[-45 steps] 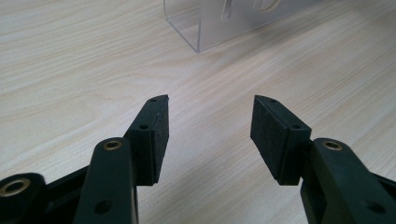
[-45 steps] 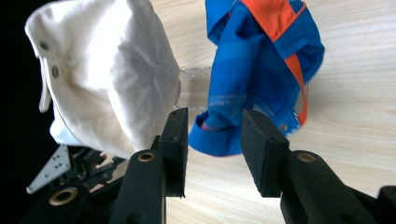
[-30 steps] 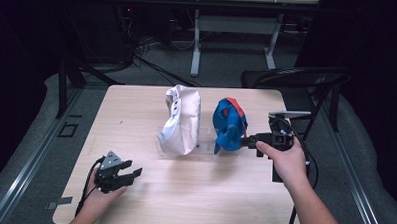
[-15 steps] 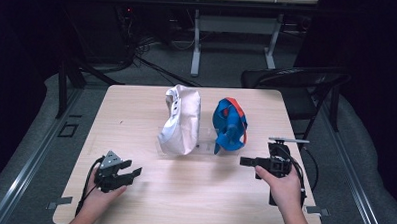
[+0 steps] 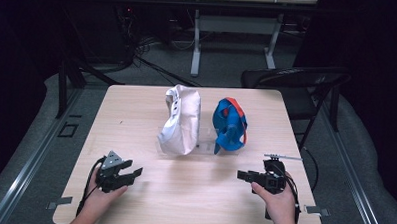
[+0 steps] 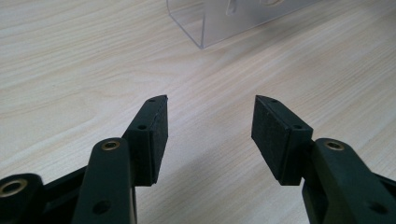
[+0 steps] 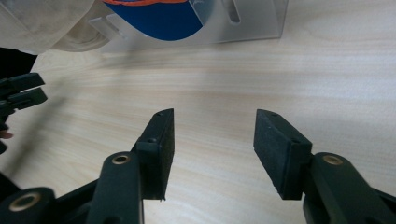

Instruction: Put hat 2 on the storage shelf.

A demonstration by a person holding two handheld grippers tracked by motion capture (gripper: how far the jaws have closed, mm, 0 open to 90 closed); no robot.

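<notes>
The left hand-held gripper (image 5: 134,172) is held low over the near left part of the wooden worktop (image 5: 136,120), its jaws spread wide with nothing between them. The right hand-held gripper (image 5: 242,175) is held at the near right, jaws likewise wide apart and empty. A white cap (image 5: 178,120) and a blue cap (image 5: 229,125) with an orange strap are seen side by side on a clear plastic stand (image 6: 205,23) near the worktop's middle, apart from both grippers.

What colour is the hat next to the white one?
The hat is blue with an orange-red band, beside the white hat. The high view shows it best.
</notes>
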